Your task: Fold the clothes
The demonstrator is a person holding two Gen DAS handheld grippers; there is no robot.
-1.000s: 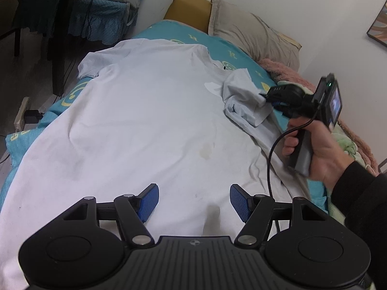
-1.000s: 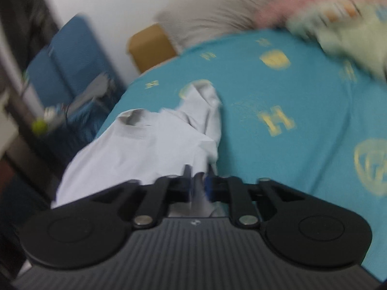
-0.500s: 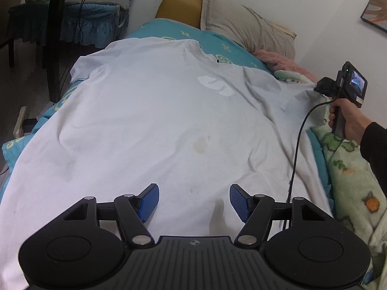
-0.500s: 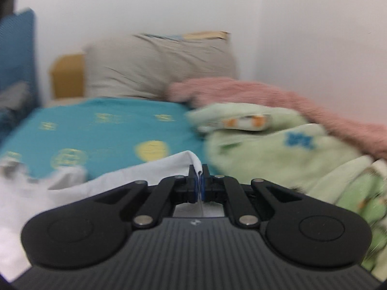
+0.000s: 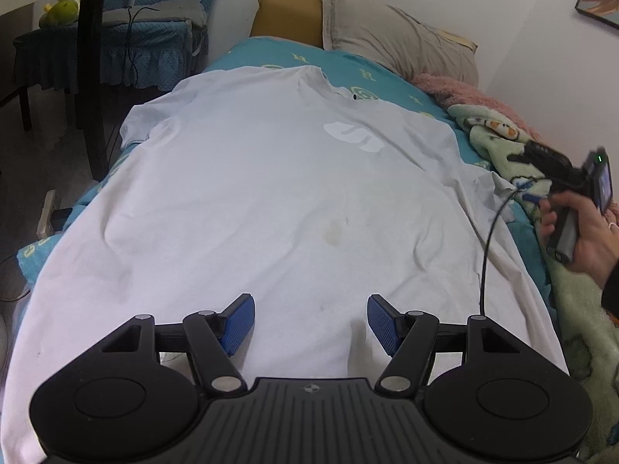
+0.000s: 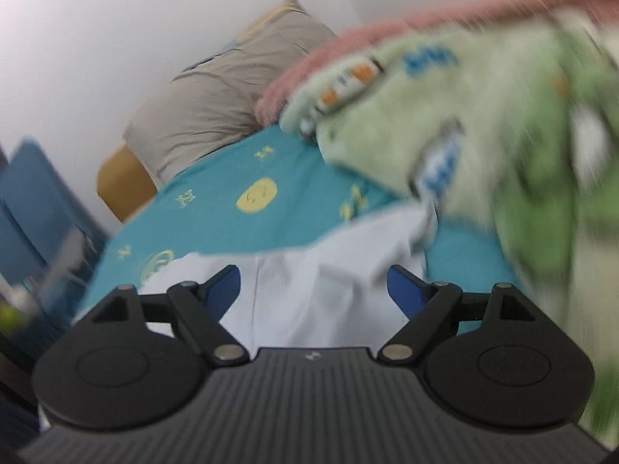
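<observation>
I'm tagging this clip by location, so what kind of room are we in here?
Most likely a bedroom: a white T-shirt lies spread on a bed with a teal sheet, a grey pillow at its head and fleece blankets alongside.

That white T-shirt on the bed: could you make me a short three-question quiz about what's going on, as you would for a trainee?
1. True or false: the T-shirt lies spread flat on the bed, collar toward the pillow.
2. Which claw has just been opening, with shirt fabric lying between its fingers but not pinched? A) left claw B) right claw
3. Fill in: beside the shirt's right sleeve lies a green ____.

Key: 1 true; 2 B; 3 blanket.
</observation>
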